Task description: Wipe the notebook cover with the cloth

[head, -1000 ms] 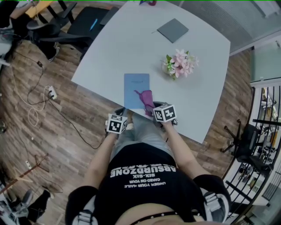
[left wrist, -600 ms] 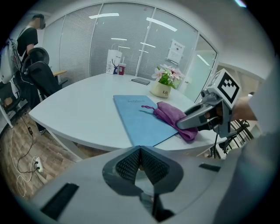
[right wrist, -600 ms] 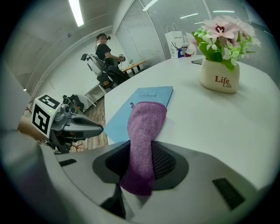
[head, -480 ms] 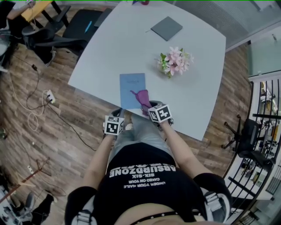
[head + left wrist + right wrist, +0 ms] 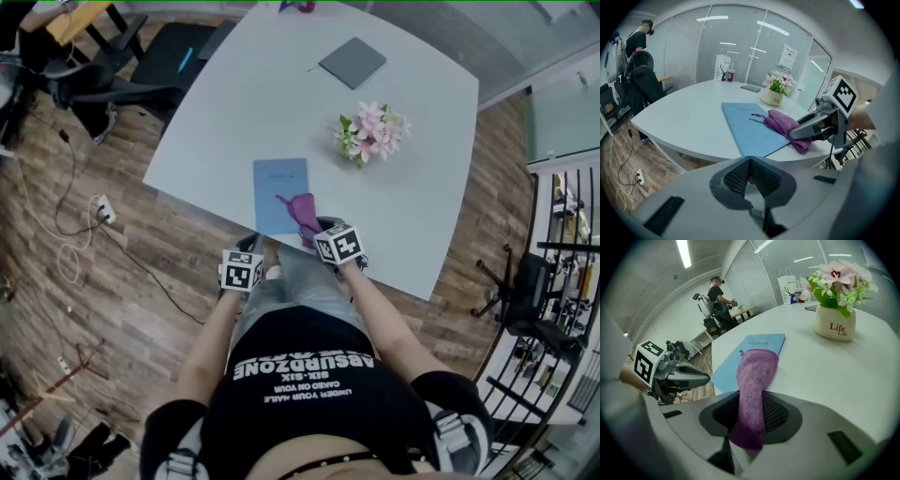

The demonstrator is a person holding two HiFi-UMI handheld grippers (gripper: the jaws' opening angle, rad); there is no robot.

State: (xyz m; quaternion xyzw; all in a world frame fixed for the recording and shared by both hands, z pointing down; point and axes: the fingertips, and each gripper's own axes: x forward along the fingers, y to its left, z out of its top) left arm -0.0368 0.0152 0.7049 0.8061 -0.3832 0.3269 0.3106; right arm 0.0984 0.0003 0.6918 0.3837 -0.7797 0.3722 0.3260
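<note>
Cloth (image 5: pixel 754 376) in right jaws, draped on notebook (image 5: pixel 761 341)

Your left gripper (image 5: pixel 751 159) sits short of the table edge, jaws pressed together on nothing.
Ahead, the blue notebook (image 5: pixel 749 127) lies flat on the white table (image 5: pixel 684 117), the purple cloth (image 5: pixel 783 122) lies across its right edge, and your right gripper (image 5: pixel 806 132) pinches the cloth's near end; a flower pot (image 5: pixel 774 96) stands beyond.

Fuzzy cloth (image 5: pixel 757 376), matt notebook cover (image 5: pixel 277 178), smooth white table (image 5: pixel 281 94), prob. laminate
</note>
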